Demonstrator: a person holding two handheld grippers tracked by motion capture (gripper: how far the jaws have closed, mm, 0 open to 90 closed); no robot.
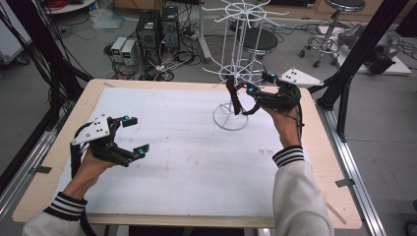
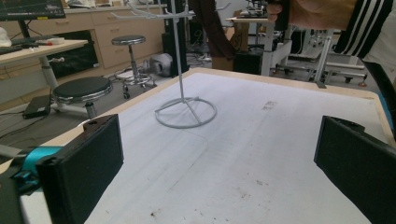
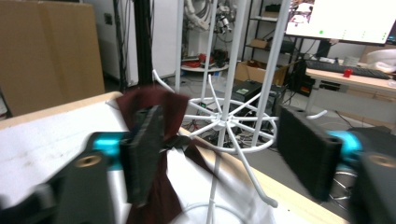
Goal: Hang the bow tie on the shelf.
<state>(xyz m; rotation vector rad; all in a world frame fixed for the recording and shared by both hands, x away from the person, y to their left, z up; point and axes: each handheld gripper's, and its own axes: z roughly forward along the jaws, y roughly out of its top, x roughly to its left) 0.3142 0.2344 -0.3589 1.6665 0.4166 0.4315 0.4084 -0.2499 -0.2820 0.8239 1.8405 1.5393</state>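
Observation:
A white wire hanging rack stands on the table's far right, its ring base on the white mat. A dark maroon cloth hangs down from one of its lower arms. My right gripper is raised beside the rack, open, its jaws on either side of the pole. In the right gripper view the cloth drapes right by the left jaw, and I cannot tell if they touch. My left gripper rests low over the table's left side, open and holding nothing. From there the rack base lies ahead.
A white mat covers most of the wooden table. Black stools, computer towers and cables stand on the floor beyond the far edge. Black frame posts rise to the right of the table.

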